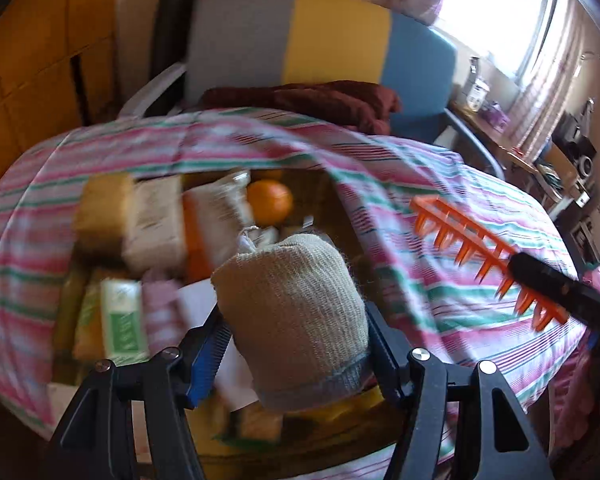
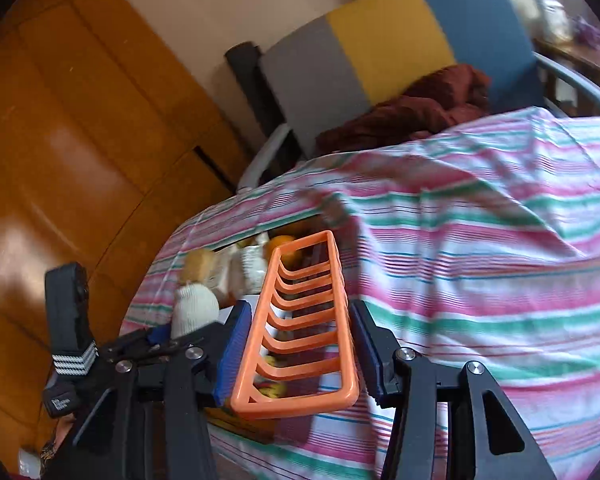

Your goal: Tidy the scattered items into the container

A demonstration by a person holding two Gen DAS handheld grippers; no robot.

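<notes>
My left gripper [image 1: 296, 320] is shut on a rolled beige sock [image 1: 296, 304] and holds it over the open container [image 1: 324, 200], a box sunk in the striped cloth. The box holds an orange [image 1: 270, 202], packets [image 1: 156, 224] and a green-white carton [image 1: 122, 320]. My right gripper [image 2: 296, 344] is shut on an orange plastic rack [image 2: 304, 320], held at the box's right edge; the rack also shows in the left wrist view [image 1: 488, 256]. The sock [image 2: 194, 306] and left gripper [image 2: 160, 336] show at left in the right wrist view.
A pink, green and white striped cloth [image 1: 440, 184] covers the table around the box. Behind stands a grey, yellow and blue chair [image 1: 332, 36] with a maroon cloth [image 1: 320, 100]. A wooden cabinet [image 2: 80, 128] is at left. A cluttered desk [image 1: 500, 120] sits by the window.
</notes>
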